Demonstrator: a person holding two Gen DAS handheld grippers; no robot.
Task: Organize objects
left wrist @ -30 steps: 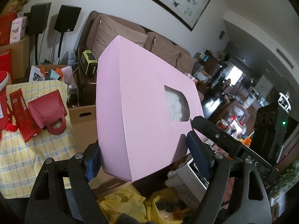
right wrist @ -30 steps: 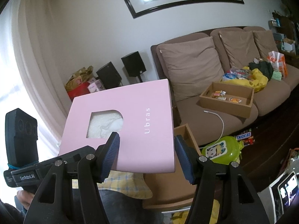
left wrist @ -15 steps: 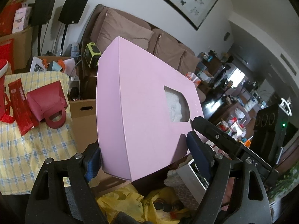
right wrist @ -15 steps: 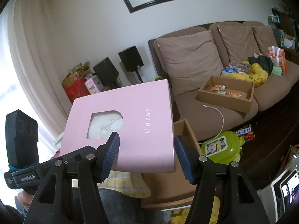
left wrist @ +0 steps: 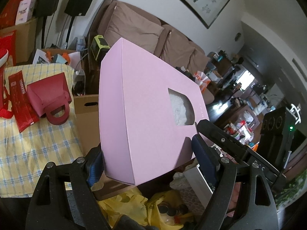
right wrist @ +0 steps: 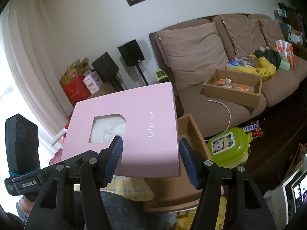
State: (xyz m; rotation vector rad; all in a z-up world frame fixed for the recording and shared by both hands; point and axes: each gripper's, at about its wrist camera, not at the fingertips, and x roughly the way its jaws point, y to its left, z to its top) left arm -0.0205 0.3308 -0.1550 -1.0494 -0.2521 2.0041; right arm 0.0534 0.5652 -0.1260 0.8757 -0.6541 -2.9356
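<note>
A flat pink box (left wrist: 145, 115) of matte card is held in the air between both grippers, above an open cardboard box (right wrist: 184, 172) and a yellow checked cloth (left wrist: 36, 143). Crisp folded edges, a shallow slab shape — an arched window is cut in its face, white crinkled fabric seen through it, and "Ubras" is printed in white beside the cut-out. The left gripper (left wrist: 147, 164) is clamped on it, blue ribbed pads pressed on opposite sides. The right gripper (right wrist: 151, 157) is pinched across one corner of the box. A brown fabric sofa (right wrist: 220, 88) is seen behind.
</note>
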